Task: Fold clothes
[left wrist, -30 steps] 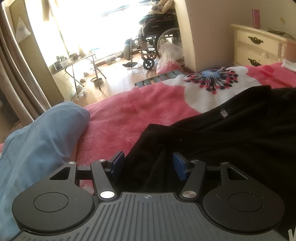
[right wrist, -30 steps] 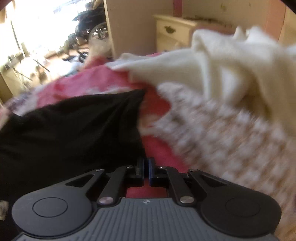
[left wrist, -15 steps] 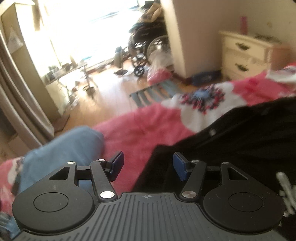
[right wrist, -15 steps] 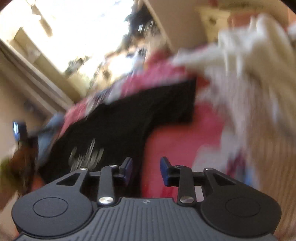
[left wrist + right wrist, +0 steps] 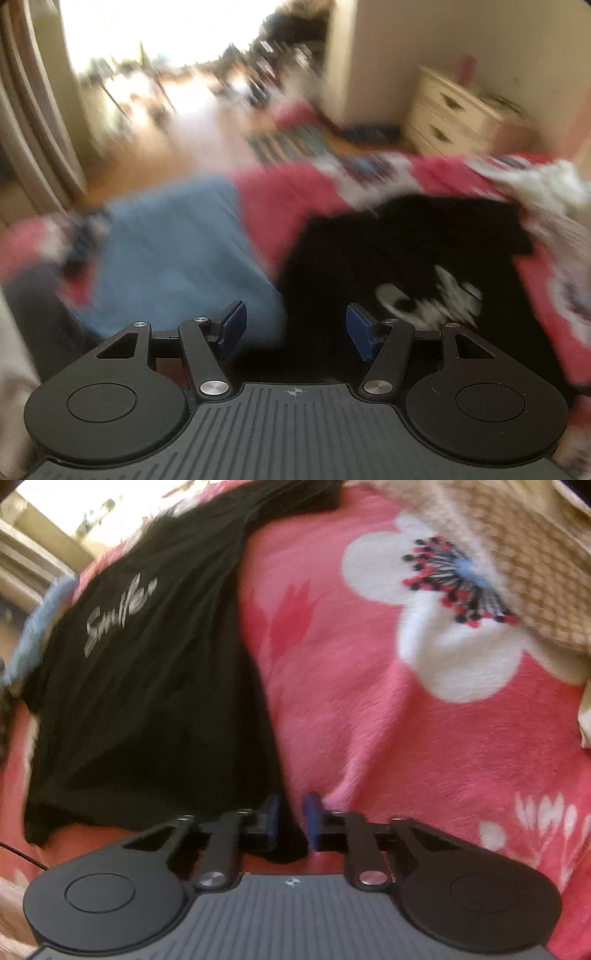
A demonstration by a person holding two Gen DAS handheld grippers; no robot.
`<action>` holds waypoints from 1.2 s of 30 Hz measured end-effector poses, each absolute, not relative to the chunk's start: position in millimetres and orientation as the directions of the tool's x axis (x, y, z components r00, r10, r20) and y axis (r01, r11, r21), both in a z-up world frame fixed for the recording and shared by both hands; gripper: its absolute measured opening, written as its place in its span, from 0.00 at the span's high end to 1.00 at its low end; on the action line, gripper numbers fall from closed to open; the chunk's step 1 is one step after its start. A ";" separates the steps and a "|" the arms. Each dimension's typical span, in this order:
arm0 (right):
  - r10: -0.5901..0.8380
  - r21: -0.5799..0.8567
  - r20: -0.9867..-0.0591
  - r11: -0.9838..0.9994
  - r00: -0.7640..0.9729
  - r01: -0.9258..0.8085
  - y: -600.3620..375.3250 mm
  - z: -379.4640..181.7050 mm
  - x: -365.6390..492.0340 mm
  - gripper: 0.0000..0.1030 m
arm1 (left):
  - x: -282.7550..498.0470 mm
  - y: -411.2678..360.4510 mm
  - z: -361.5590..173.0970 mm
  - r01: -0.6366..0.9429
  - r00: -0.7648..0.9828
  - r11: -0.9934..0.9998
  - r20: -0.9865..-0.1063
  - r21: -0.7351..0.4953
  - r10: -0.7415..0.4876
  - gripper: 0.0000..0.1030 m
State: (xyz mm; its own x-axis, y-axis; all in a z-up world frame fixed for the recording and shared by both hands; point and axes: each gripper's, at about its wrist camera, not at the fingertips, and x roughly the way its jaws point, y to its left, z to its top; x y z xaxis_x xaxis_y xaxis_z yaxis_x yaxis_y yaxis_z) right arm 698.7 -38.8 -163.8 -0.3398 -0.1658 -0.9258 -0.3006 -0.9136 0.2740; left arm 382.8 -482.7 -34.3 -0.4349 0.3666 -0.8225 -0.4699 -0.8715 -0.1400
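Roughly midway, by the look of it: black T-shirt (image 5: 147, 672) lies on the pink floral blanket (image 5: 369, 738), white script lettering face up, and in the right wrist view its right side runs as one long edge from about 12 o'clock down to the fingers. That could be a side already turned in, though I can't confirm a fold from cloth this dark. Shirt is not yet a compact packet; judged from its spread, at least a side fold and a bottom-to-top fold are left. Right gripper (image 5: 291, 823) sits at the shirt's near corner, 6 o'clock in its own view. Its jaws have just been closing, with a tongue of black fabric between them. The gap is now narrow and the pads appear to pinch that cloth, so I read it as gripping the hem corner. Left gripper (image 5: 293, 330) hovers with jaws apart, nothing between them, shirt body beyond at 1 o'clock. View is heavily smeared. Folded blue cloth (image 5: 173, 254) at 10 o'clock from the left gripper, just beside the shirt; whether it's a finished item I can't tell. Cream garment (image 5: 546, 184) and a tan checked knit (image 5: 535, 565) wait at the far right, unfolded. Several pieces left.
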 end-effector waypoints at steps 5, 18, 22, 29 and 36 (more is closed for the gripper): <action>-0.071 0.253 -0.882 -0.905 -0.466 -0.342 -44.9 -125.4 715.4 1.00 | 418.5 -414.5 -104.1 -0.617 -0.211 -0.740 -0.849 -0.269 0.485 0.42; 0.032 0.203 -0.915 -0.826 -0.403 -0.525 -38.5 -150.4 747.3 1.00 | 500.8 -345.1 -194.3 -0.817 -0.062 -0.542 -0.906 -0.195 0.419 0.42; 0.025 0.274 -0.901 -0.742 -0.433 -0.613 -22.4 -153.9 757.4 1.00 | 504.3 -349.1 -191.6 -0.822 -0.078 -0.539 -0.900 -0.185 0.428 0.42; -0.062 0.377 -0.877 -0.704 -0.476 -0.603 -19.1 -153.7 746.7 0.58 | 508.1 -353.7 -190.9 -0.823 -0.088 -0.538 -0.893 -0.185 0.442 0.42; -0.164 0.401 -0.887 -0.738 -0.432 -0.543 -40.1 -150.9 742.1 0.97 | 507.7 -357.1 -190.3 -0.821 -0.085 -0.538 -0.891 -0.192 0.447 0.42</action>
State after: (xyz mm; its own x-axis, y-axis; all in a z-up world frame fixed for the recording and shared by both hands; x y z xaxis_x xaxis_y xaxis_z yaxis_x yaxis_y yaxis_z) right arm 742.1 -40.1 -150.9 -0.4325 -0.1637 -0.8867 -0.5432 -0.7376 0.4011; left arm 507.7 -357.1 -190.3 -0.0848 0.4467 -0.8907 -0.8210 -0.5379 -0.1916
